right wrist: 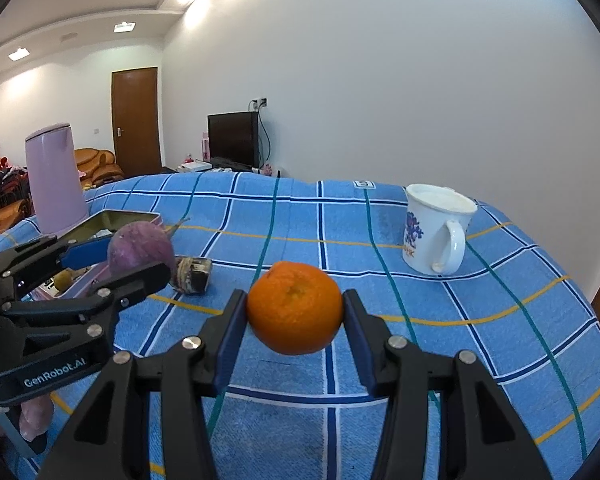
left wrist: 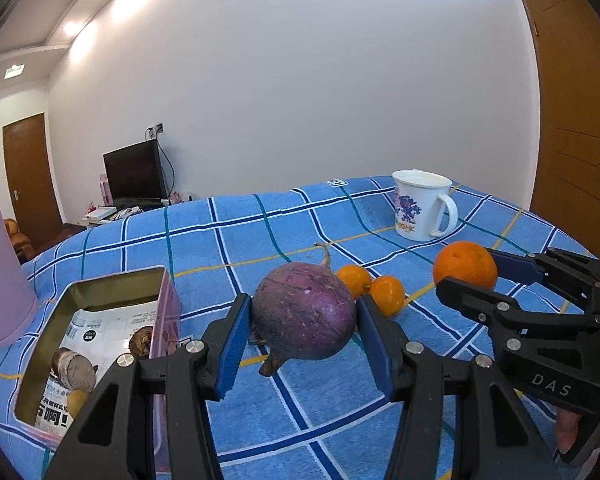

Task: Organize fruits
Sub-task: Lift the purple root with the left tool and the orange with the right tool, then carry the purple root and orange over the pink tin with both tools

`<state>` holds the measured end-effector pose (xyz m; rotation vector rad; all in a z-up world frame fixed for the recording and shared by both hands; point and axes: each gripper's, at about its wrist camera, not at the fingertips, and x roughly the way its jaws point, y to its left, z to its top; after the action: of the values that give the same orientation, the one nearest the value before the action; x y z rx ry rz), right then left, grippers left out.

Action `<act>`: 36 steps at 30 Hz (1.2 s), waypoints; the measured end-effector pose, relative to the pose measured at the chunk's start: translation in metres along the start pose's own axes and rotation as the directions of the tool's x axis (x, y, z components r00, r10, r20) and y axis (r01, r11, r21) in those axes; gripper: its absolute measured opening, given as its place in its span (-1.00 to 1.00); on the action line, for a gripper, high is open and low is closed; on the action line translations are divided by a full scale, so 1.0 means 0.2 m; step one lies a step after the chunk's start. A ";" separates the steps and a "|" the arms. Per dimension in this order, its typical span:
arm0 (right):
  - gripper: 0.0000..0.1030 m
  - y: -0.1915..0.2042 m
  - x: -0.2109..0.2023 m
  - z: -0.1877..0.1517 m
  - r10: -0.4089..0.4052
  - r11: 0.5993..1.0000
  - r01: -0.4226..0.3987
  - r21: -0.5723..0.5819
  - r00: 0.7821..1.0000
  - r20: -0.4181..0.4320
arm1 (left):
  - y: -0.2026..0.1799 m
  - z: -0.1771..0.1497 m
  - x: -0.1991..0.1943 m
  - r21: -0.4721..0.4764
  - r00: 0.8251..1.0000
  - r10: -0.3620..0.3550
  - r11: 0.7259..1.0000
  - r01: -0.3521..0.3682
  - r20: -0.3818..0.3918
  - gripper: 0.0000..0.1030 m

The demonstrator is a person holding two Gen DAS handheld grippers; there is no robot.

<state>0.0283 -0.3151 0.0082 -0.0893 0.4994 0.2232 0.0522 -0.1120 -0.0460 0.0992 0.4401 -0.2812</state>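
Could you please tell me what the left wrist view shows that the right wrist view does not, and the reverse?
Only the left wrist view shows two small oranges on the cloth and the contents of the open tin. Only the right wrist view shows a dark cut piece lying behind the purple turnip. Both show the left gripper clamping the turnip, the right gripper clamping the large orange, the white mug and the pink kettle.

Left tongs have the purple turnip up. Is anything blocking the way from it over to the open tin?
Nothing visible blocks it. The purple turnip hangs in the left tongs just right of the open tin, with only blue checked cloth under it. The tin already holds some items at its near end; the far end looks free.
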 end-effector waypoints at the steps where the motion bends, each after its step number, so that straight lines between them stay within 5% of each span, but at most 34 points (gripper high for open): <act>1: -0.01 0.00 0.00 0.00 0.003 1.000 -0.003 0.001 1.000 -0.001 | 0.01 0.00 0.00 -0.001 1.000 0.002 1.000 -0.002 -0.003 0.07; 36: -0.01 0.43 0.09 0.10 0.183 0.977 -0.185 -0.103 0.983 -0.025 | 0.42 -0.08 -0.20 -0.105 0.990 0.136 0.985 -0.140 -0.047 0.07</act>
<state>0.0333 -0.2247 0.0142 -0.1480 0.5111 0.4306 0.0357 -0.0191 -0.0403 0.0289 0.4846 -0.1189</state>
